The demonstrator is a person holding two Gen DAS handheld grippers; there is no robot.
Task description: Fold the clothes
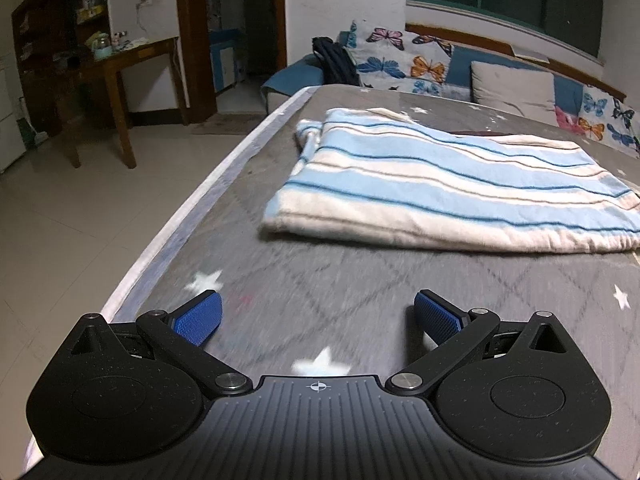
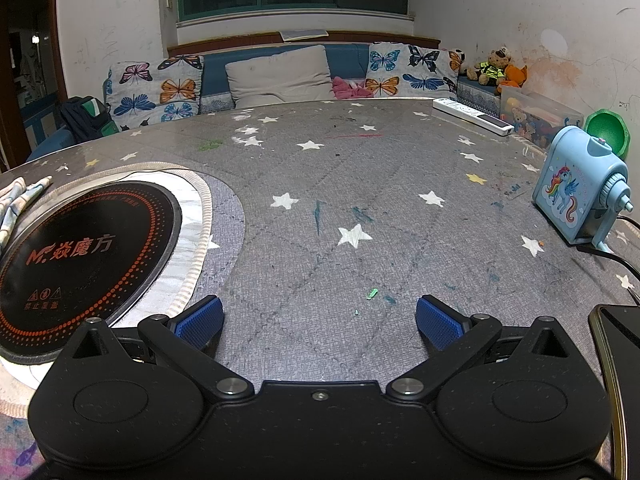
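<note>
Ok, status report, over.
Left tongs open, empty. Right tongs open, empty. Striped garment flat on table, untouched. Nothing blocking.

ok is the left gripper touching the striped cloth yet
Apart. In the left wrist view the left gripper is open, its fingers over bare tablecloth, which shows between them and the near edge of the striped cloth.

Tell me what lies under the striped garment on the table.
The striped garment rests on the grey star-print tablecloth, which shows all around it. A dark sliver shows at its far edge. Whatever lies directly beneath is covered by the cloth.
</note>
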